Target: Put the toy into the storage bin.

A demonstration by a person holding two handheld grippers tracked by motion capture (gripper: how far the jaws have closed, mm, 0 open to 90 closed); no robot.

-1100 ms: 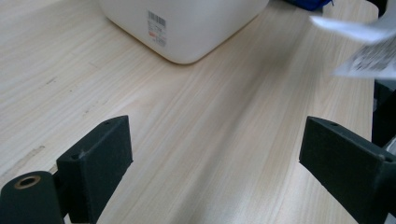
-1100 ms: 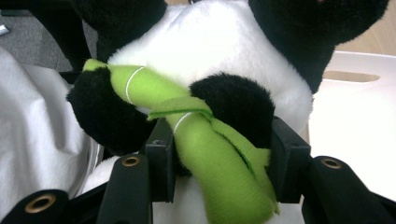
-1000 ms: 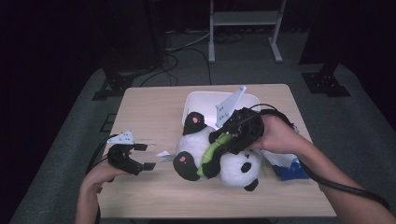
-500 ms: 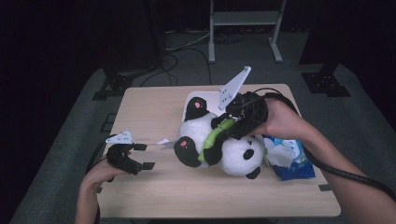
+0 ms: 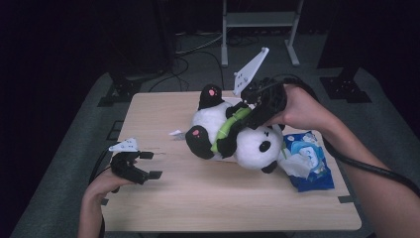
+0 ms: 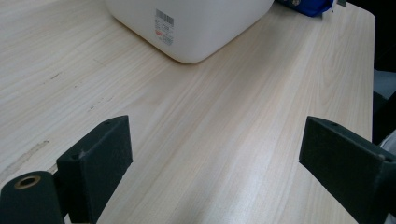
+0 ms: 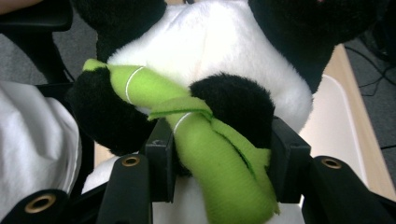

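Observation:
A black and white plush panda (image 5: 233, 134) with a green bamboo stalk (image 5: 229, 126) across its chest hangs tilted above the middle of the table, feet to the left. My right gripper (image 5: 247, 116) is shut on it from the far right. In the right gripper view the jaws press on the bamboo stalk (image 7: 210, 154) and the panda's (image 7: 210, 42) black arm. My left gripper (image 5: 148, 166) rests open on the table's near left, with only bare wood between its jaws (image 6: 215, 154).
A blue wipes pack (image 5: 309, 161) lies right of the panda. A white tub (image 6: 187, 23) stands ahead of the left gripper, with the wooden table (image 5: 223, 198) bare in front. A small white scrap (image 5: 176, 133) lies left of the panda.
My right gripper has risen and moved toward the far side with the panda, which now covers the white tub in the high view. The left gripper has stayed put.

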